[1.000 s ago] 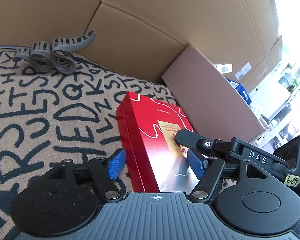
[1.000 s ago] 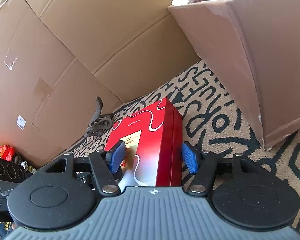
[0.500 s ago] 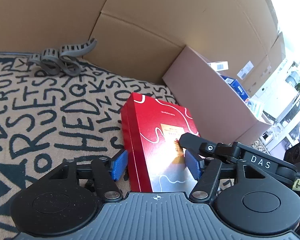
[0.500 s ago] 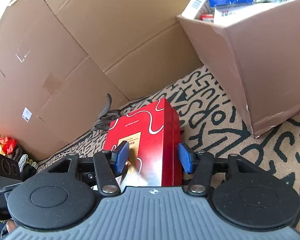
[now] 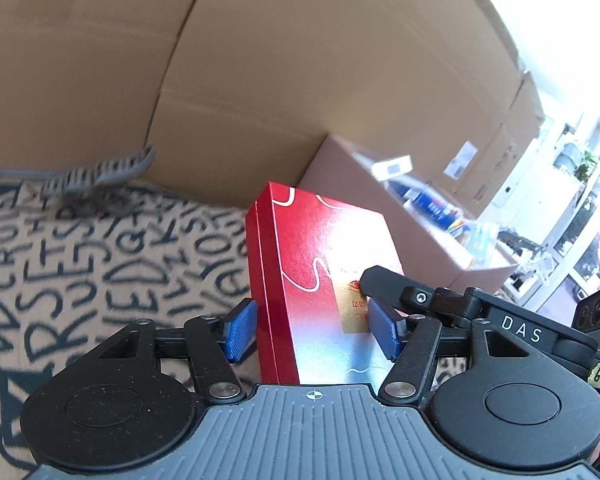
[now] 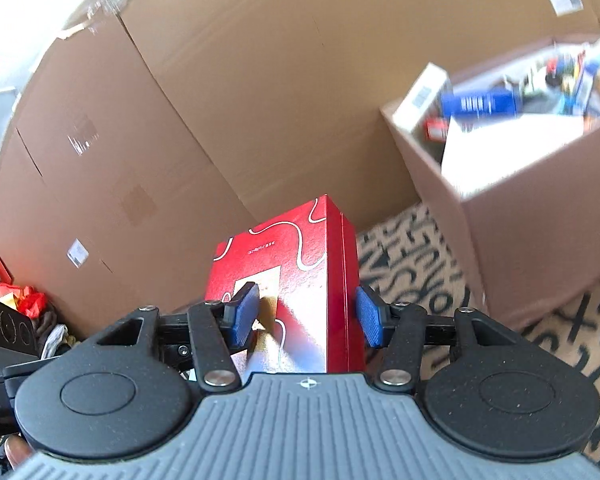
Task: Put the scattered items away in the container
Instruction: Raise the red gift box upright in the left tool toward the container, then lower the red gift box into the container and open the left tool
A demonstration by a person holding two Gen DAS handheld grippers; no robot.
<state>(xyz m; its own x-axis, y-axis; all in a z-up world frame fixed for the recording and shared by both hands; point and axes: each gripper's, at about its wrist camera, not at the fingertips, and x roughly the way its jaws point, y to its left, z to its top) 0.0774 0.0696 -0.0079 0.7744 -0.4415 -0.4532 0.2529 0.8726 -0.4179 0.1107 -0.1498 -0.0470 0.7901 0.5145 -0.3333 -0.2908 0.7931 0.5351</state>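
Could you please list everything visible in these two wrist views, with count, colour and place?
red box: one, red with white squiggles and a gold label, held up between both grippers.
cardboard container: one, brown, open-topped, on the rug at the right, apart from the red box.
packaged items: several, blue, white and red, blurred, inside the container.
grey strap: one, grey, ribbed, on the rug by the big cartons.
patterned rug: one, beige with black letters, underneath.
big cartons: several, brown, standing behind as a wall.
red and green clutter: some, far left, unclear.
left gripper: black, blue pads, shut on the box.
right gripper: black, blue pads, shut on the box.
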